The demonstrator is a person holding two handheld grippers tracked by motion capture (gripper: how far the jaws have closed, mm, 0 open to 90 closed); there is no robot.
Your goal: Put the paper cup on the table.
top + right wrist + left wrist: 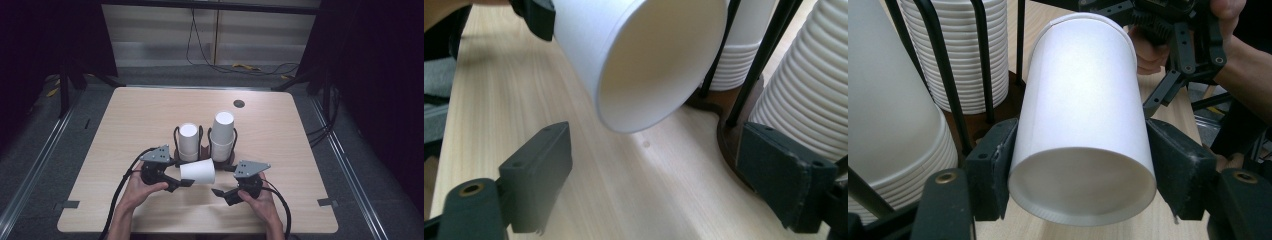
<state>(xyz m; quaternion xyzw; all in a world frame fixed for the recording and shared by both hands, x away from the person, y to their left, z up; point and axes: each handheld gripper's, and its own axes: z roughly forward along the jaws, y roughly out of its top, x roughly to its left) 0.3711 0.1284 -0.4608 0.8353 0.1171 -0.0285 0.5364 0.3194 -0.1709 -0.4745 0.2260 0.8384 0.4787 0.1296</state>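
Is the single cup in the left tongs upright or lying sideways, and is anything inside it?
Sideways and empty. The paper cup lies level, clamped in the left tongs; the right gripper view looks into its open mouth and shows a bare white inside.

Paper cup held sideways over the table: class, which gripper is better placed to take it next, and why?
Right. The right gripper has open, empty jaws facing the cup's mouth, just short of it. The left gripper already clamps the cup.
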